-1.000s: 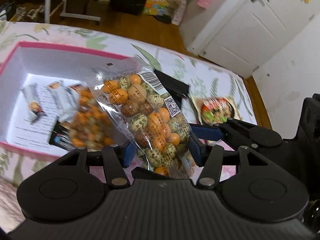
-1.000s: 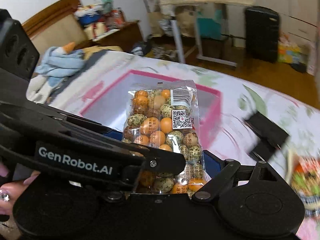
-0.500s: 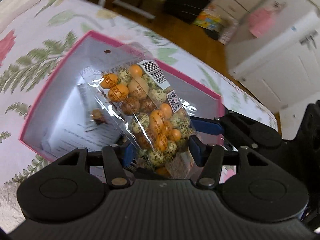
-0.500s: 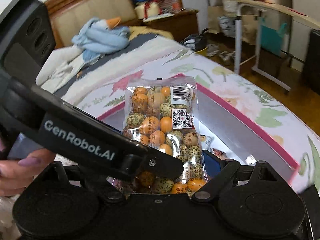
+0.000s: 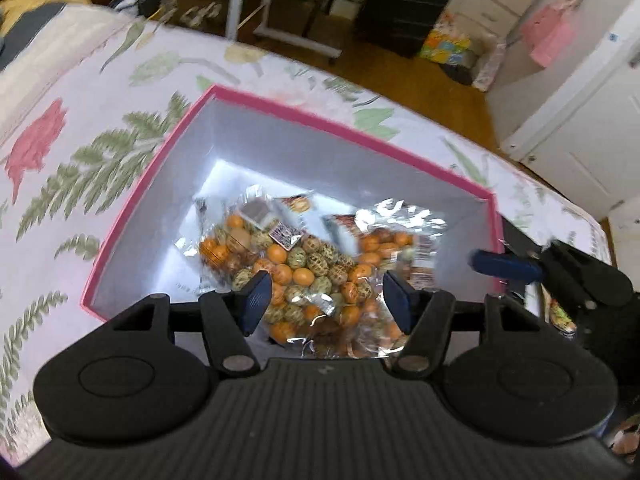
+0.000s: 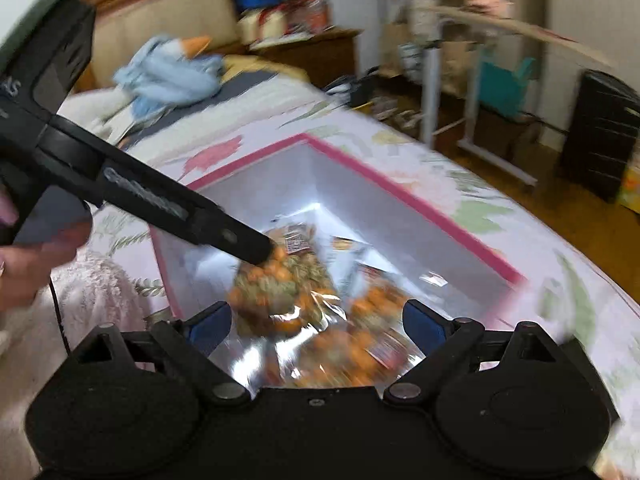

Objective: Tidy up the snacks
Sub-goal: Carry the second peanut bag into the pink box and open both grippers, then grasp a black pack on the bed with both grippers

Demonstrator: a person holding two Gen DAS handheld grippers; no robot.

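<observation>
We note the work surface first: a bedspread (image 5: 80, 152) printed with green fern leaves and pink flowers, on which sits a pink-rimmed box (image 5: 352, 128) with pale grey inner walls. Beyond the bed edge lies a wooden floor (image 5: 420, 76), with a black suitcase (image 5: 404, 4) standing against the far side, a white metal stand (image 5: 236, 0) next to it, and white cabinet doors (image 5: 580, 128) at right. In the right wrist view we see a wooden headboard (image 6: 168, 4) and a blue stuffed toy (image 6: 172, 72) lying on the bed near it; this view is motion-blurred. Inside the box rests a clear bag of orange and speckled candies (image 5: 296, 268), lying flat on the floor of the box, with a second similar bag (image 5: 392, 240) just beside it to the right and small packets partly hidden behind them. The left gripper (image 5: 326, 304) hovers over the near rim of the box with its blue pads spread wide and nothing between them. The right gripper (image 6: 316, 326) is likewise spread apart and empty; its blue finger also shows at the right edge of the left view. Compared with half a second ago, both grippers have let go: the bag was then pinched upright between the two pairs of pads above the box, and it now lies inside it.
</observation>
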